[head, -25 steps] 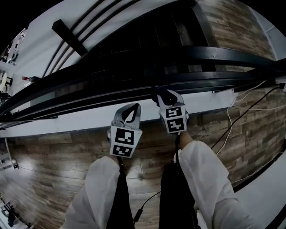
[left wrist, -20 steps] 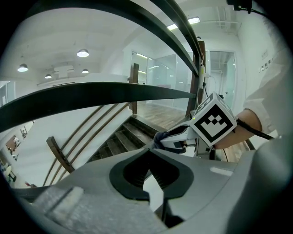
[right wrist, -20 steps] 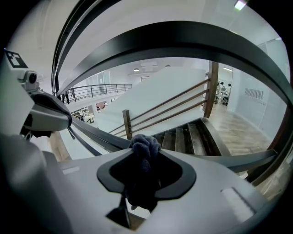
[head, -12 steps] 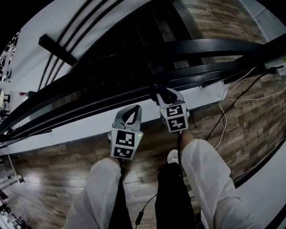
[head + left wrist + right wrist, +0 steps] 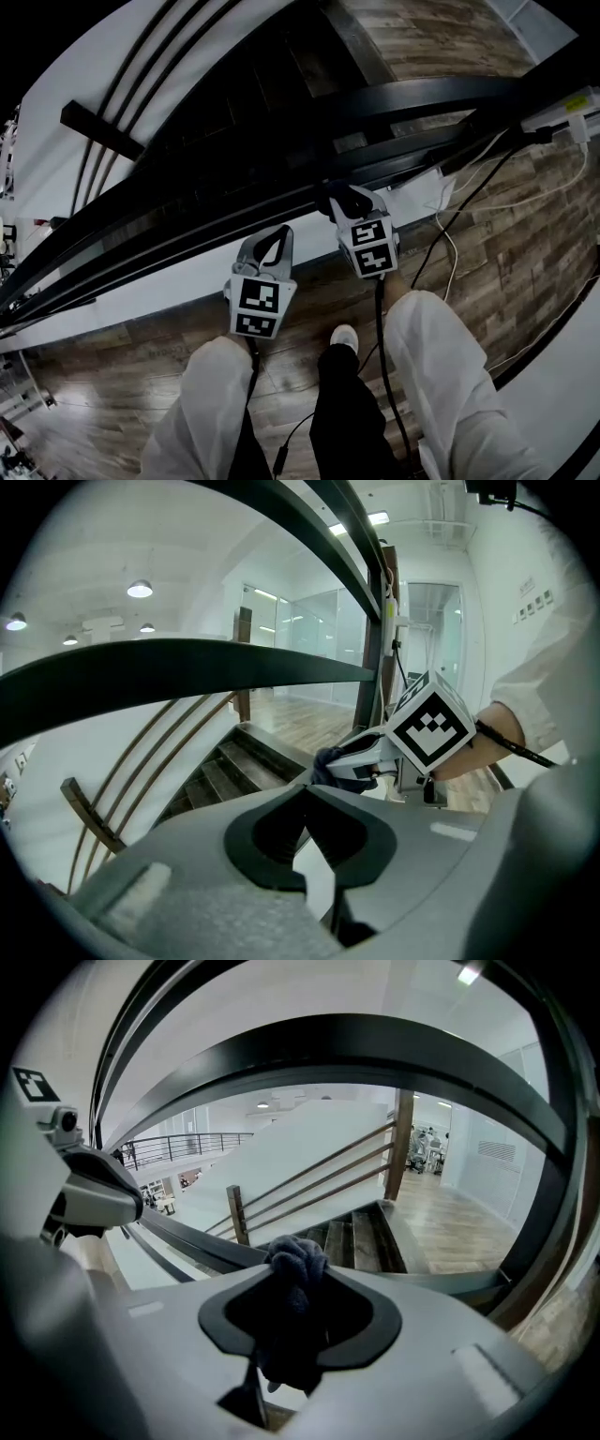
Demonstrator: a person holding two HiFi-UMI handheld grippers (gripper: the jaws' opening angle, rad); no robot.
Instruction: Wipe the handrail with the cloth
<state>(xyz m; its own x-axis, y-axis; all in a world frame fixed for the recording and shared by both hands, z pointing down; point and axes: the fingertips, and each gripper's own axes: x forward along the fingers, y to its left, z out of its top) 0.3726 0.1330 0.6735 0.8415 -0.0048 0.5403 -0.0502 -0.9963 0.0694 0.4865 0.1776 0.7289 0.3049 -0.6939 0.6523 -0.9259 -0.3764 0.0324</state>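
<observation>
A dark cloth is bunched between the jaws of my right gripper, which is shut on it. In the head view the cloth rests against the black handrail that curves across the picture. My left gripper hangs a little left of and below the right one, just short of the rail. Its jaws are closed together with nothing between them. From the left gripper view, the right gripper with the cloth shows just ahead, under a dark rail.
Beyond the rail, a wooden staircase drops away, with its own slanted rails. White and black cables trail over the wood floor at the right, near a power strip. The person's legs and a white shoe stand below the grippers.
The person has stepped along the rail: the floor, cables and staircase have shifted in view. Both grippers keep the same pose against the handrail, the right one still on the cloth.
</observation>
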